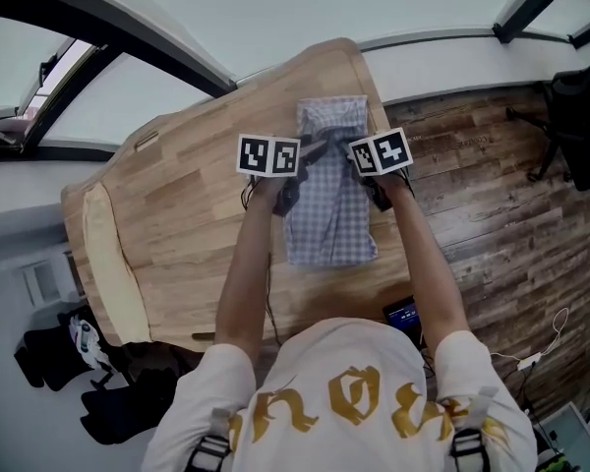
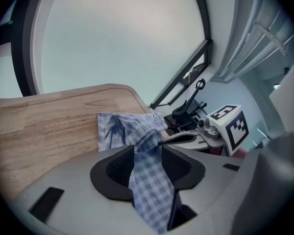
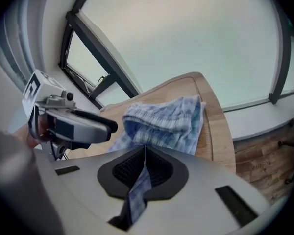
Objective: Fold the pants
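Note:
Blue checked pants (image 1: 329,219) lie folded into a long strip on the wooden table (image 1: 177,224). Both grippers meet over the strip's far half. My left gripper (image 1: 307,157) has a thick bunch of the checked cloth (image 2: 122,126) filling the gap between its pads (image 2: 118,168), lifted off the table. My right gripper (image 1: 346,150) is shut on a thin fold of the pants (image 3: 161,119) that runs down between its pads (image 3: 159,170). In the left gripper view the right gripper's marker cube (image 2: 230,124) sits close by on the right. The left gripper's body (image 3: 73,124) shows in the right gripper view.
A cream pad (image 1: 108,273) lies along the table's left edge. A dark phone-like device (image 1: 405,315) sits at the near right corner. Black items (image 1: 88,372) lie on the floor at left. A black stand (image 1: 575,116) occupies the plank floor at right. Dark window frames (image 1: 79,28) stand behind the table.

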A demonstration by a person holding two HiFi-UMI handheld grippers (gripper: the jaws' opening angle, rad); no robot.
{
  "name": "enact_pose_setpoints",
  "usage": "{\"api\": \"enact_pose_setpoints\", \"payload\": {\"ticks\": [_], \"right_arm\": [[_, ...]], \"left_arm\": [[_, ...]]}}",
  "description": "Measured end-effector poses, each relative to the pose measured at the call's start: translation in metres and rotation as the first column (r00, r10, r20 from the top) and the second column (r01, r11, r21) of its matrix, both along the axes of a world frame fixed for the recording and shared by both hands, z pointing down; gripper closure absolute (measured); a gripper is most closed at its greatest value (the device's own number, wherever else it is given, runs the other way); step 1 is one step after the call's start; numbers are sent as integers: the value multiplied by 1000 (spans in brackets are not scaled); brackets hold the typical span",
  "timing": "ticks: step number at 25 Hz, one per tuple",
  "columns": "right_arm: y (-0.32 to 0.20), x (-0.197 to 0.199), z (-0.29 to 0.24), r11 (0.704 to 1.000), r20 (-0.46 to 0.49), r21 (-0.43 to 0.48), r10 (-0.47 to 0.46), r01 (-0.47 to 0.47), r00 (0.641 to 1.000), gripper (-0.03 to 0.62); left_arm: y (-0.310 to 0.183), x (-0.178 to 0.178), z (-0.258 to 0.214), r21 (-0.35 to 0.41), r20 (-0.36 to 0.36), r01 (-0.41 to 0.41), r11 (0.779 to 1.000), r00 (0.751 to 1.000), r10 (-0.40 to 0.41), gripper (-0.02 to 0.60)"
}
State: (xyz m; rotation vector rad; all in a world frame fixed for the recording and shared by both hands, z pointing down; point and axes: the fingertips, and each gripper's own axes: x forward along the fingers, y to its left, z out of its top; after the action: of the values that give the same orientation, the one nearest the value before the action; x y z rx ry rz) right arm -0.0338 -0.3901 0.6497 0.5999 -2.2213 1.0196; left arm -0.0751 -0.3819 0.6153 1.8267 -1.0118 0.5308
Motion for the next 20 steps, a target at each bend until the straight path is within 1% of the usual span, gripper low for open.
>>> {"api": "enact_pose_setpoints", "payload": {"ticks": [4, 7, 9, 11, 13, 16, 18, 19, 20], "right_arm": [[-33, -10, -10, 1000, -28, 16, 5, -4, 1000, 566], [-61, -12, -19, 996, -35, 83, 31, -28, 999, 566], [-82, -14, -35, 982, 7, 172, 76, -76, 997, 566], [-100, -16, -51, 956, 66, 259, 122, -135, 990, 566], [-107, -15, -62, 936, 102, 307, 149, -174, 984, 566], [-99, -11, -67, 927, 118, 323, 161, -191, 980, 566], [-89, -5, -69, 927, 132, 317, 168, -202, 977, 566], [-83, -1, -71, 927, 146, 313, 168, -207, 975, 566], [-77, 2, -74, 927, 162, 312, 163, -207, 973, 569]], "left_arm": [[13, -12, 1, -12, 6, 14, 1000, 1000, -14, 382], [23, -19, 2, -20, 8, 33, 999, 999, -33, 383], [25, -23, 1, -15, 11, 44, 999, 999, -44, 383], [21, -29, -2, 0, 18, 59, 998, 998, -59, 383], [16, -36, -5, 24, 36, 80, 997, 996, -81, 383], [11, -43, -7, 63, 91, 109, 992, 989, -114, 394], [11, -43, -8, 84, 100, 124, 989, 986, -132, 395], [11, -42, -9, 98, 95, 132, 986, 985, -141, 414], [11, -41, -11, 116, 91, 141, 983, 984, -152, 461]]}}
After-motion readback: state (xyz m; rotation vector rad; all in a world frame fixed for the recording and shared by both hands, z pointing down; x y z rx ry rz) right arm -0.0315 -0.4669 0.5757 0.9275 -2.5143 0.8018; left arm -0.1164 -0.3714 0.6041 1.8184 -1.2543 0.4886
